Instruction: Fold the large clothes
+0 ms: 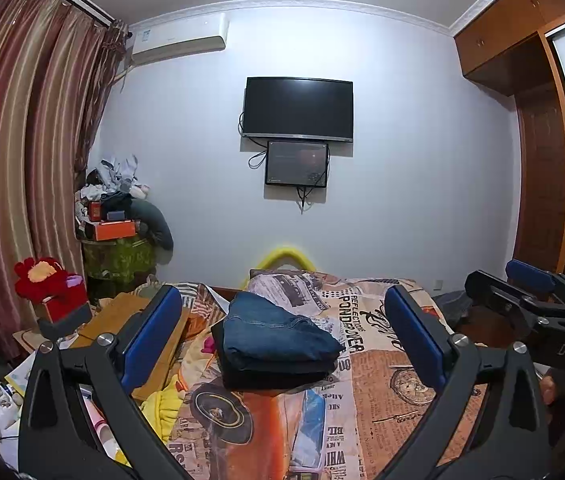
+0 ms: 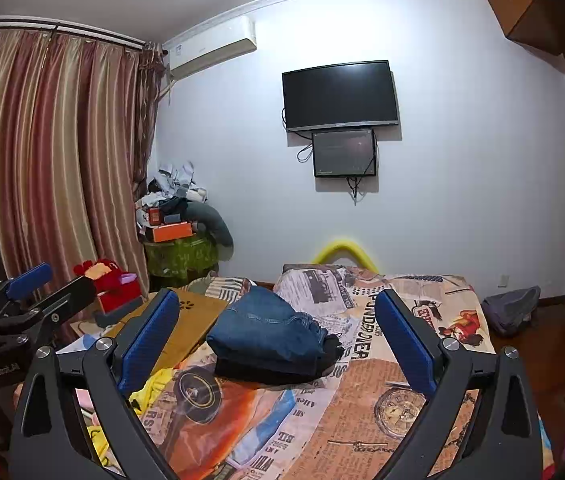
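Folded blue jeans (image 1: 274, 332) lie on top of a folded dark garment (image 1: 274, 378) on the bed's newspaper-print cover (image 1: 382, 360). My left gripper (image 1: 282, 296) hovers just in front of the stack, open wide, with nothing between its blue pads (image 1: 150, 336). My right gripper (image 2: 277, 298) is also open and empty, facing the same jeans (image 2: 266, 328) and dark garment (image 2: 266, 368) from slightly further right. Each gripper shows in the other's view: the right gripper (image 1: 490, 274) at the right edge, the left gripper (image 2: 69, 276) at the left edge.
Cardboard (image 1: 138, 320), a red plush toy (image 1: 42, 280) and a yellow cloth (image 1: 162, 404) clutter the bed's left side. Boxes and clothes (image 1: 114, 208) are piled in the far corner by the curtains. A grey bag (image 2: 510, 308) lies on the floor at right. A TV (image 1: 297, 108) hangs on the wall.
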`<state>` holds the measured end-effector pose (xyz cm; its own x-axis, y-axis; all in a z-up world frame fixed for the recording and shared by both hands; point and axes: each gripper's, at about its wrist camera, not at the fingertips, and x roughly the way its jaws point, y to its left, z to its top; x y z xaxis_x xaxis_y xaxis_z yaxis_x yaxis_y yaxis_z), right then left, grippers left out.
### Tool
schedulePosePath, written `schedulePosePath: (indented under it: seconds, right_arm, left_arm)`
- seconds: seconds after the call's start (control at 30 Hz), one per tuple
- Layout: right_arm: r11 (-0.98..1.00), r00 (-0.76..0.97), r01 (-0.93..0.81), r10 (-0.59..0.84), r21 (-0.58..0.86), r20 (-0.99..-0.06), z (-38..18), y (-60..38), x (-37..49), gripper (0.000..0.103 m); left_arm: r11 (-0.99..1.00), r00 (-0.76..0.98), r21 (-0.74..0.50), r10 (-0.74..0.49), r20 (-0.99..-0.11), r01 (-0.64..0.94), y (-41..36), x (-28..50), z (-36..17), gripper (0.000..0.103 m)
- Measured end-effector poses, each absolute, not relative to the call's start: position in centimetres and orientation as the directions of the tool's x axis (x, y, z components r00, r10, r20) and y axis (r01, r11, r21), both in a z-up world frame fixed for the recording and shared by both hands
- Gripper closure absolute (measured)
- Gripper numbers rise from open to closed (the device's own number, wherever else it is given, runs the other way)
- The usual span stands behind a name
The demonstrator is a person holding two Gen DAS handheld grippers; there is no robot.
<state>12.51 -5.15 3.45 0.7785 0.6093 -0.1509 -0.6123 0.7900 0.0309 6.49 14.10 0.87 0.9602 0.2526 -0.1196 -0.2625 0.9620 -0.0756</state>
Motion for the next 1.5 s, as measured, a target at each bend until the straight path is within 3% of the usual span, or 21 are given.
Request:
schedulePosePath:
  seconds: [1.5]
  right_arm:
    - [0.792,0.773,-0.61,0.603,0.027,-0.197,3.0,-4.9,12.4,0.006]
  left_arm:
    - [0.972,0.967,-0.133,0.165,-0.195,-0.193,15.3,7.8,-0.5,0.001]
